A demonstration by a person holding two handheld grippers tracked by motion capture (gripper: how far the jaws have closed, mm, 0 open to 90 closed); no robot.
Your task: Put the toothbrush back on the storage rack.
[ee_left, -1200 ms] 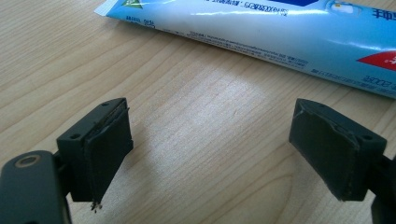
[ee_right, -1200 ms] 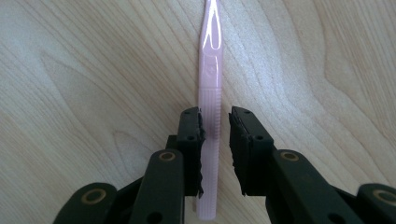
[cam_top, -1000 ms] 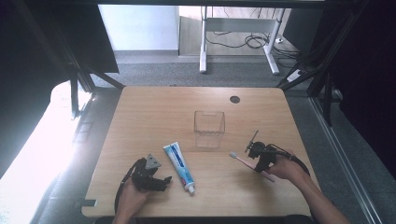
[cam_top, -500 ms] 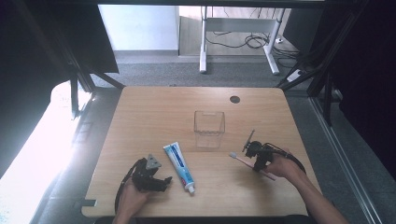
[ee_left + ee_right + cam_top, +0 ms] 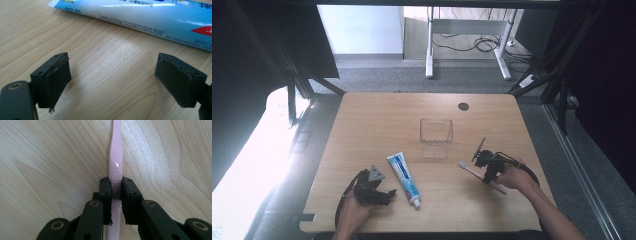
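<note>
One clear cup [image 5: 436, 138] behind toothbrush [image 5: 482, 178], toothpaste tube [image 5: 403, 172] left

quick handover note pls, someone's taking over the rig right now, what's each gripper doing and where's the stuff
Right gripper: jaws have just been closing and now pinch the pink toothbrush, which lies flat on the table.
Left gripper: open, holding nothing, low over the wood just short of the toothpaste tube.
Clear cup: upright mid-table, nothing in it.
Done: toothbrush gripped.
Left: lift it; probably it goes into the cup. The tube is untouched.
</note>
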